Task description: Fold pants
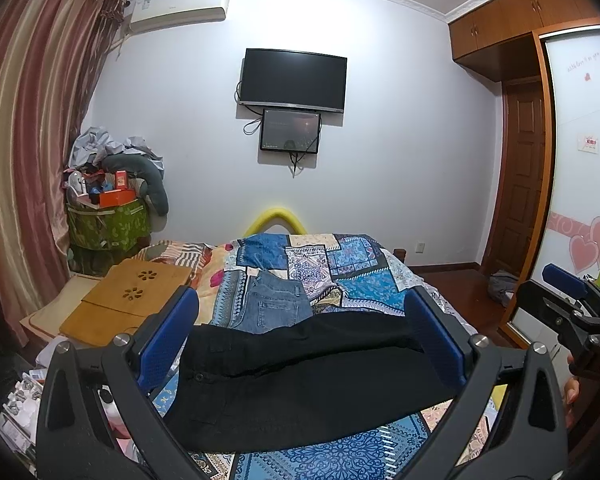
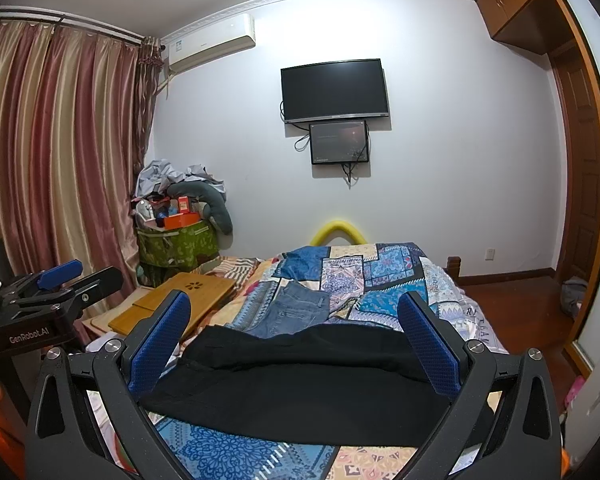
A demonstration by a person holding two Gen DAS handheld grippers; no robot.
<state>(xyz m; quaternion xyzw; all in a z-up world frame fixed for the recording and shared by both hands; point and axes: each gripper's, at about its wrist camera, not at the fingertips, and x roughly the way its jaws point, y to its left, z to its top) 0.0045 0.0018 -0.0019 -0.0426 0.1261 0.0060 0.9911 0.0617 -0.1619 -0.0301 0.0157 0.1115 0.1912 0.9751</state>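
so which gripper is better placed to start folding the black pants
Left, marginally. The left gripper frames the button end of the black pants between open jaws; the right gripper, also open, hangs over their plainer stretch. Neither touches the fabric yet. The jeans lie beyond.

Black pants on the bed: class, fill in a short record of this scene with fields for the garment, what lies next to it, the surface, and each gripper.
garment: black pants, spread flat across the near end of the bed
neighbour: blue jeans, just beyond them
surface: patchwork bedspread
left gripper: open, above the pants, holding nothing
right gripper: open, above the pants, holding nothing
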